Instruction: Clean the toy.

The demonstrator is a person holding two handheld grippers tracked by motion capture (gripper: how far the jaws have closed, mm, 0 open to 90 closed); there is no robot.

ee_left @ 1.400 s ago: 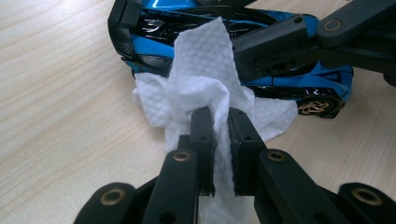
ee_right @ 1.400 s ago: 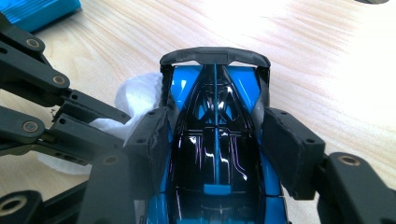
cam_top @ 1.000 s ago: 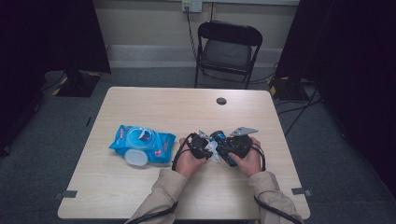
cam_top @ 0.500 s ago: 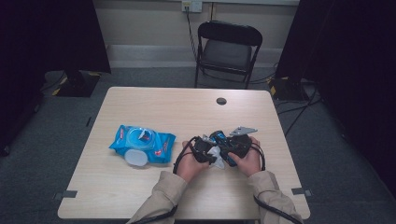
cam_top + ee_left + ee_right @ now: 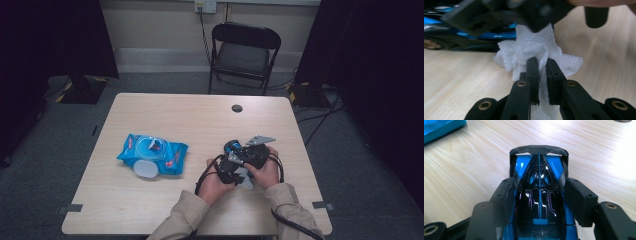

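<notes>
Steadying the toy car (image 5: 539, 202) between the right tongs (image 5: 539, 195) lets the left tongs (image 5: 543, 75), clenched on a white wipe (image 5: 534, 50), rub its body.

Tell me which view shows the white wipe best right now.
The left gripper view: the white wipe sits crumpled, pinched between the left gripper jaws, beside the toy car. In the high view it is a small pale patch between the hands. The right gripper view shows the car clamped instead.

The high view looks forward and down over the table (image 5: 150, 210); both gripper views sit close, sharing the blue toy car (image 5: 540, 202).
</notes>
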